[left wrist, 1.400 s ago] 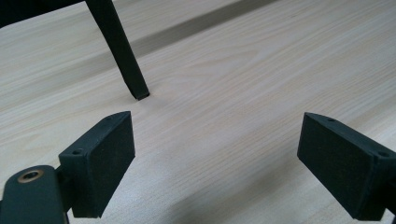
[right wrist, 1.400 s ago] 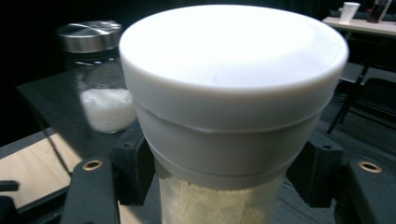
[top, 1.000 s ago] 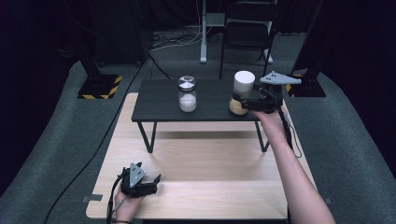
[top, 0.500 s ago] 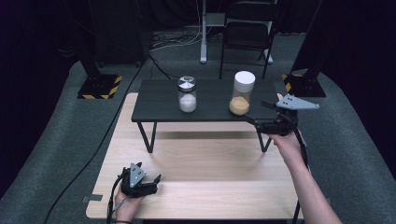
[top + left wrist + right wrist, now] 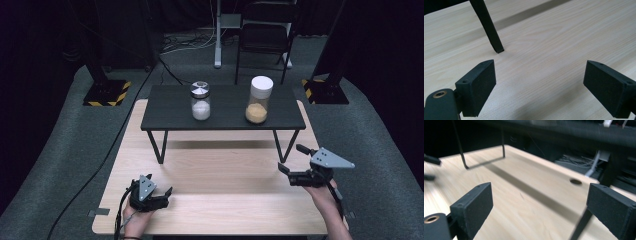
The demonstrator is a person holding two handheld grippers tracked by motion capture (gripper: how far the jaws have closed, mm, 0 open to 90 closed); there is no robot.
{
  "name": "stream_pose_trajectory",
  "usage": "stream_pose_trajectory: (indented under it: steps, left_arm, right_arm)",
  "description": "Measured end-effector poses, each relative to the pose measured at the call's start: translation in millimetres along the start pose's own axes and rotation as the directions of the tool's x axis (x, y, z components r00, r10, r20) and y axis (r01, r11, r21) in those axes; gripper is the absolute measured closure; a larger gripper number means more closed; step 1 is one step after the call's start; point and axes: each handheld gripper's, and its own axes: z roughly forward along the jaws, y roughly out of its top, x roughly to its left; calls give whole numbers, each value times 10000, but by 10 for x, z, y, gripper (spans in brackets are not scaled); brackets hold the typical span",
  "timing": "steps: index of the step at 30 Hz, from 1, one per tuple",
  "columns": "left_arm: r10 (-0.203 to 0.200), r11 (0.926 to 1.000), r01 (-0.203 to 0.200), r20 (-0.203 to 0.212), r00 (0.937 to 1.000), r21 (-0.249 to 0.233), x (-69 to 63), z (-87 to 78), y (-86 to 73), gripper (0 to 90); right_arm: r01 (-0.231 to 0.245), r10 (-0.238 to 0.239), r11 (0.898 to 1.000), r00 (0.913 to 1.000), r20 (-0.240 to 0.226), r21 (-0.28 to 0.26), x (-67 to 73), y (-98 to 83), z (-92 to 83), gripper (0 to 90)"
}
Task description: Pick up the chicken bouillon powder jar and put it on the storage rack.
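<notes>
Pale wood makes the bench [image 5: 215, 170], and a low black shelf [image 5: 165, 107] on thin legs stands across its far half. Nearest to the person, the left gripper [image 5: 159, 196] rests on the front left part of the bench with its fingers [image 5: 477, 87] spread apart and empty; ahead of them stands one leg [image 5: 487, 27] of the shelf. At the front right, the right gripper [image 5: 289, 165] hangs a little over the bench. Its fingers [image 5: 472, 207] have just been opening, they stand wide now, and nothing is between them.

Farther away, on the shelf, two jars stand upright and well apart. The jar [image 5: 259, 99] with a white lid and yellow-brown filling lies beyond the right gripper and a little to its left. The glass jar [image 5: 200, 100] with white filling and a metal lid stands near the shelf's middle.

I judge the right hand to be the nearer one to the yellow jar, and a grasp there must go up and forward.
</notes>
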Motion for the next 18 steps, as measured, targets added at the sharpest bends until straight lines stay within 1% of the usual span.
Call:
stream_pose_trajectory:
  steps: [1,2,3,4,5,8,9,14,15,16,17,18]
  left_arm:
    - [5,10000,-5,-7,10000,-16,-2,-1,-2,105]
    - [5,10000,-5,-7,10000,-16,-2,-1,-2,105]
    - [1,10000,-1,-10,10000,-9,-3,-1,-2,106]
    - [1,10000,-1,-10,10000,-9,-3,-1,-2,106]
    - [-1,10000,1,-11,10000,-10,-3,-2,-2,106]
    - [11,10000,-11,-13,10000,2,-4,-1,0,105]
    - [13,10000,-13,-10,10000,6,-3,0,1,106]
    - [-21,10000,21,24,10000,-25,7,-5,-6,105]
    - [-33,10000,33,11,10000,-12,9,-6,-5,105]
    - [-55,10000,55,12,10000,15,16,-10,-5,105]
    - [-91,10000,91,-2,10000,9,20,-12,-8,104]
    - [-91,10000,91,-2,10000,9,20,-12,-8,105]
  right_arm:
    - [-76,76,10000,10000,22,17,4,-63,-23,53]
    - [-76,76,10000,10000,22,17,4,-63,-23,53]
    - [-320,320,9994,9995,28,114,-2,-213,-70,53]
    - [-382,379,9991,9992,109,195,5,-287,-99,52]
    - [-382,379,9991,9992,109,195,5,-287,-99,52]
    - [-657,654,9978,9975,261,105,0,-488,-169,54]
    - [-670,665,9977,9972,334,131,3,-534,-183,55]
    - [-546,512,9976,9958,755,426,53,-705,-212,58]
    - [-598,561,9973,9950,828,427,70,-741,-216,59]
    - [-683,645,9967,9945,823,437,74,-769,-215,60]
    - [-735,682,9953,9944,811,638,86,-800,-204,69]
    - [-735,682,9953,9944,811,638,86,-800,-204,69]
